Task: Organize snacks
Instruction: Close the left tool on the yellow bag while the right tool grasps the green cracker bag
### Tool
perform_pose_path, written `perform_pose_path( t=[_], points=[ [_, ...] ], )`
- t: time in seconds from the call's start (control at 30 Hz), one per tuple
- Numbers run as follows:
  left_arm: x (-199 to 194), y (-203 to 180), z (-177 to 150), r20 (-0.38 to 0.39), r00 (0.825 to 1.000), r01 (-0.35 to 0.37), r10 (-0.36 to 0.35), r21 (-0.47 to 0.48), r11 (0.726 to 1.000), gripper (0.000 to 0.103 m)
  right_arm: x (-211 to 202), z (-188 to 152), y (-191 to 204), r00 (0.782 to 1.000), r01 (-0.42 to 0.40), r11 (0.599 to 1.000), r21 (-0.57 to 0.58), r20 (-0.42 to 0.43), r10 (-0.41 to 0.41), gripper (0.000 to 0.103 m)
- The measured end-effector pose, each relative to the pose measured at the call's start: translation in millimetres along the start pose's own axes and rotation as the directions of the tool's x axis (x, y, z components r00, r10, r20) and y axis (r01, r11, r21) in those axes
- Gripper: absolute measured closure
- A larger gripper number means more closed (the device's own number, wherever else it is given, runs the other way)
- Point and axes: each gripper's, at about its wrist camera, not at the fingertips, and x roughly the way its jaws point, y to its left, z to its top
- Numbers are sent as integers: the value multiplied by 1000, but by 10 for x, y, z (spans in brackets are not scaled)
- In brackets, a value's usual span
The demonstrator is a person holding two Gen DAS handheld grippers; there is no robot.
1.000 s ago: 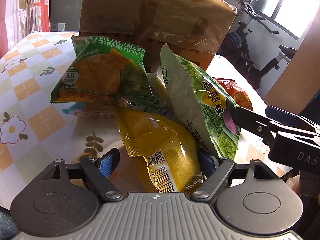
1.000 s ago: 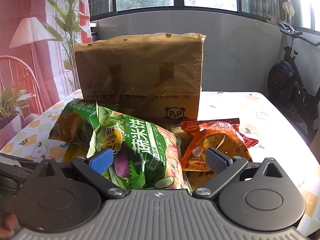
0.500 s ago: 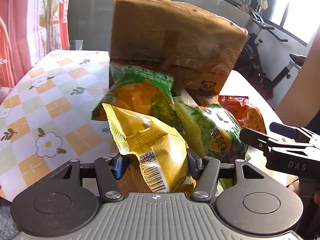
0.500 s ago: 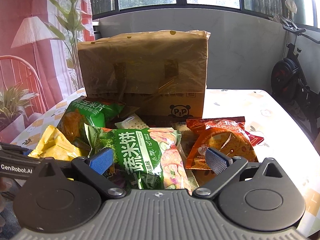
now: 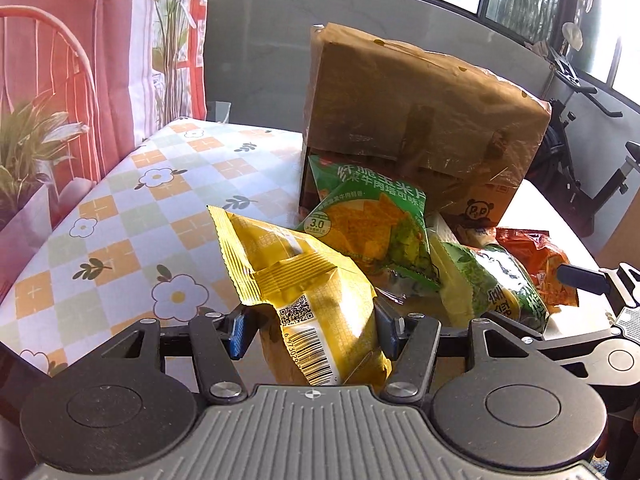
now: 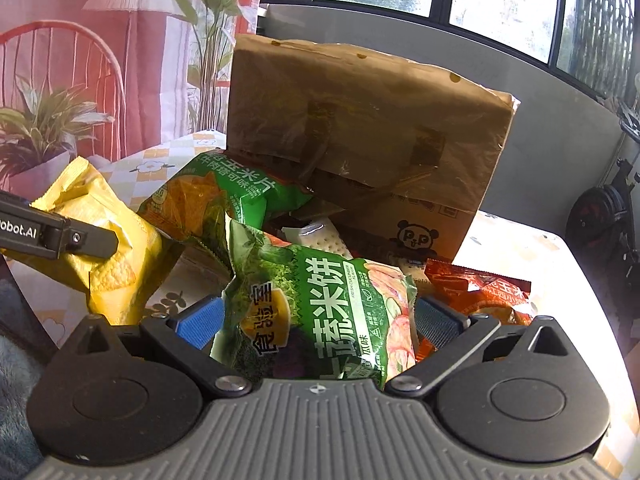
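Since a second ago you have closed your left gripper (image 5: 310,326) onto the yellow snack bag (image 5: 304,280) and lifted it off the pile; its pads now pinch the bag's lower end, barcode toward the camera, above the flowered tablecloth (image 5: 120,216). Right of it, the green corn-chip bag (image 5: 372,220) leans against the brown paper bag (image 5: 420,120) standing at the back of the table. Next comes the green veggie rice-cracker bag (image 6: 320,304), lying between the fingers of your right gripper (image 6: 316,322), which sit apart on either side of it; you cannot tell whether the pads press on it. Farthest right, the orange snack bag (image 6: 480,292) lies flat on the table.
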Motion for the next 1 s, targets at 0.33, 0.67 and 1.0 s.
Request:
perform_pose_path(
  t=[0.33, 0.67, 1.0],
  points=[
    [43, 81, -28, 6, 999, -44, 44, -34, 998, 41, 189, -36, 307, 999, -14, 990, -144, -44, 8, 0],
    [44, 52, -64, 11, 998, -54, 54, -23, 998, 41, 392, -226, 375, 986, 122, 967, -226, -81, -143, 1],
    [22, 68, -53, 22, 999, -47, 47, -26, 999, 41, 255, -229, 230, 992, 117, 977, -179, -29, -124, 27]
  ],
)
